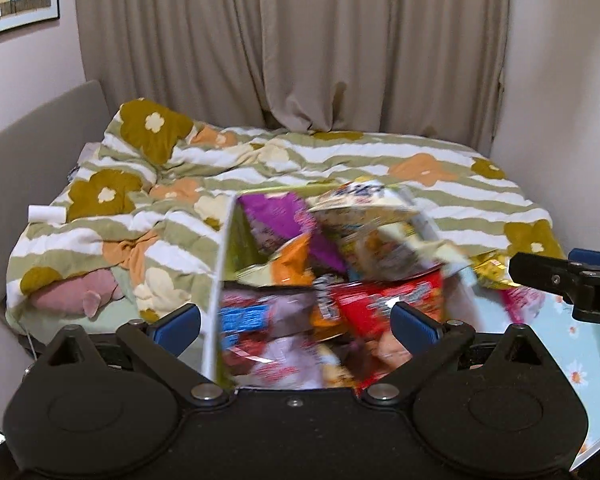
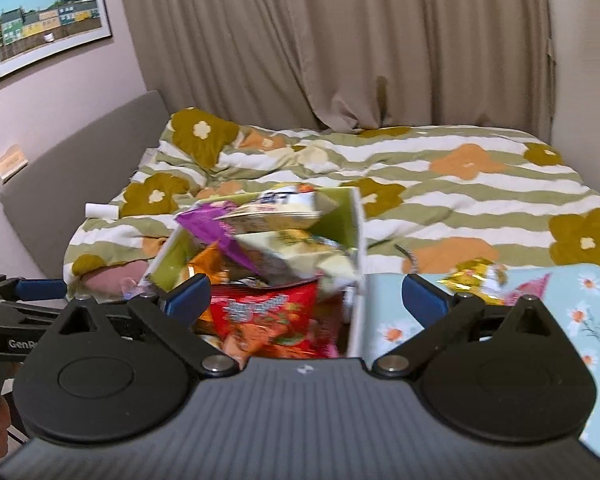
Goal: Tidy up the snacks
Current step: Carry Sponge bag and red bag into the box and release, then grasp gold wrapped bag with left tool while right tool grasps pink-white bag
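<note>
A white box (image 1: 215,280) with a green inside stands just in front of both grippers, piled with snack bags. A pale yellow bag (image 1: 364,204) lies on top, over a purple bag (image 1: 284,216), an orange bag (image 1: 296,264) and a red bag (image 1: 384,304). My left gripper (image 1: 296,322) is open over the box's near left corner, and its blue pads (image 1: 176,322) touch nothing. My right gripper (image 2: 306,300) is open astride the box's right wall (image 2: 358,280), above the red bag (image 2: 268,308), with nothing held. Each gripper shows at the edge of the other's view.
The box stands on a light blue flowered surface (image 2: 500,332), where a gold snack pack (image 2: 476,278) and a pink one (image 2: 532,286) lie loose. Behind is a bed with a flowered duvet (image 2: 460,200), a pink plush toy (image 1: 76,294), a grey headboard (image 2: 80,168) and beige curtains (image 2: 340,40).
</note>
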`<action>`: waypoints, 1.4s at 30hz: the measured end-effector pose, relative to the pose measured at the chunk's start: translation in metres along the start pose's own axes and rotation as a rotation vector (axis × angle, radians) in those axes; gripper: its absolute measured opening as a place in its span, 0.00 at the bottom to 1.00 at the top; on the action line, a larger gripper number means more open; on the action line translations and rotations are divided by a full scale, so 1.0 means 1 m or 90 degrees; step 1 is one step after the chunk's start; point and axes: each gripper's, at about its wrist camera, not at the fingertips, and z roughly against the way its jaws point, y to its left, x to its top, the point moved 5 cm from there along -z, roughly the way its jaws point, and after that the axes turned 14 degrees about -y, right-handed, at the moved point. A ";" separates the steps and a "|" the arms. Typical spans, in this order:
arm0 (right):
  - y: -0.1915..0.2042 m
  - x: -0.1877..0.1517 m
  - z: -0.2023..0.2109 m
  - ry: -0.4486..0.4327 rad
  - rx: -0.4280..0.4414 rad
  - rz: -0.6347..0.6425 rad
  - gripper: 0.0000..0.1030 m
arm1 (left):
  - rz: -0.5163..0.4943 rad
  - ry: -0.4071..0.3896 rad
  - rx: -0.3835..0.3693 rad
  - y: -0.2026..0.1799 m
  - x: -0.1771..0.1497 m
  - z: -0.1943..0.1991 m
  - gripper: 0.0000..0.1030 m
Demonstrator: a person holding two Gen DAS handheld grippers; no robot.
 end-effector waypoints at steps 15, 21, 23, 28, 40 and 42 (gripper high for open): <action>-0.146 0.019 0.031 0.017 -0.050 0.001 1.00 | -0.050 -0.026 -0.072 -0.145 0.030 -0.026 1.00; -0.212 0.004 0.010 0.075 -0.058 -0.020 1.00 | -0.082 0.005 -0.091 -0.202 0.031 -0.070 1.00; -0.230 -0.002 0.000 0.089 -0.060 -0.030 1.00 | -0.092 0.017 -0.096 -0.219 0.029 -0.088 1.00; -0.271 -0.023 -0.032 0.129 -0.054 -0.049 1.00 | -0.114 0.051 -0.100 -0.259 0.019 -0.142 1.00; -0.307 -0.069 -0.108 0.194 -0.005 -0.083 1.00 | -0.164 0.142 -0.103 -0.310 -0.024 -0.258 0.96; -0.309 -0.076 -0.117 0.205 0.002 -0.087 1.00 | -0.179 0.158 -0.101 -0.313 -0.035 -0.270 0.95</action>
